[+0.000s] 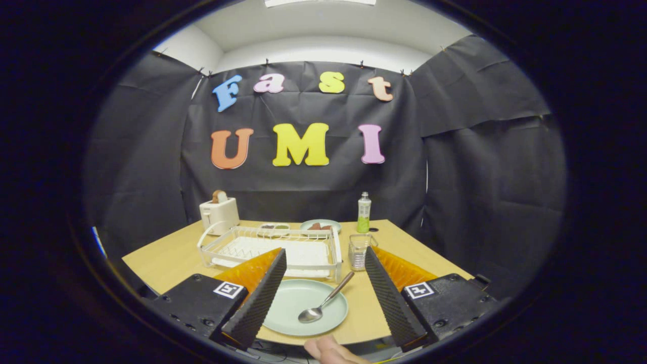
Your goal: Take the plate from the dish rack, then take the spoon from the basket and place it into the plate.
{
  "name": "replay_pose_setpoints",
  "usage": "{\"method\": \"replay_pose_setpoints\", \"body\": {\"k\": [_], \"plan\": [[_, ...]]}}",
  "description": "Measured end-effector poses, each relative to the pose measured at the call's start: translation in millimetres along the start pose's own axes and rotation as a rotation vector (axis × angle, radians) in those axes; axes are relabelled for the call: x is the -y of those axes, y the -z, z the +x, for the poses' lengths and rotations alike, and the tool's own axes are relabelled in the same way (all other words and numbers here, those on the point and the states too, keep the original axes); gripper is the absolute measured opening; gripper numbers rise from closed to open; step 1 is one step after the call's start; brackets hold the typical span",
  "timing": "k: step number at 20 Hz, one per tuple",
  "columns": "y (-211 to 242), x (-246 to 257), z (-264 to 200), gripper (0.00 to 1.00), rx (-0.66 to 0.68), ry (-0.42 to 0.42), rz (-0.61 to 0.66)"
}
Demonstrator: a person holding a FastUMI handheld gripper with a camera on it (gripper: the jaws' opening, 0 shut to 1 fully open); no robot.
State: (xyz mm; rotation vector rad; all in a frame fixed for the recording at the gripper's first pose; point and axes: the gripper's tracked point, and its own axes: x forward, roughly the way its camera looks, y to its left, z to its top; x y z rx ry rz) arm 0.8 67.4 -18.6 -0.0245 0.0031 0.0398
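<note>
- Tool [323, 296], lower centre: fingers spread wide apart, gripping nothing, raised above the wooden tabletop [167, 258].
- Round pale-green plate [288, 308], between the fingers, carries the metal spoon [324, 299].
- White wire dish rack [222, 247] stands just beyond.
- A fingertip [328, 350] shows at bottom centre.

On the wooden table [167, 258]: one white dish rack [273, 247], one toaster [219, 215] holding one bread slice [219, 196], one green bottle [364, 212], one clear basket [360, 251], one spoon [325, 301]. Two pale green plates, near [288, 308] and far [321, 225], plus perhaps a third small dish [273, 229].
</note>
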Motion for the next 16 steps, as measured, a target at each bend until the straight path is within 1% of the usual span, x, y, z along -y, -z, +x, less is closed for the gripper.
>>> {"method": "replay_pose_setpoints", "body": {"k": [4, 8, 11, 16], "plan": [[-24, 4, -28, 1.00, 0.062, -0.005, 0.016], [-36, 4, -46, 1.00, 0.109, 0.008, -0.010], [-39, 5, -54, 1.00, 0.134, 0.023, 0.002], [-31, 4, -50, 1.00, 0.100, 0.023, 0.001]]}}
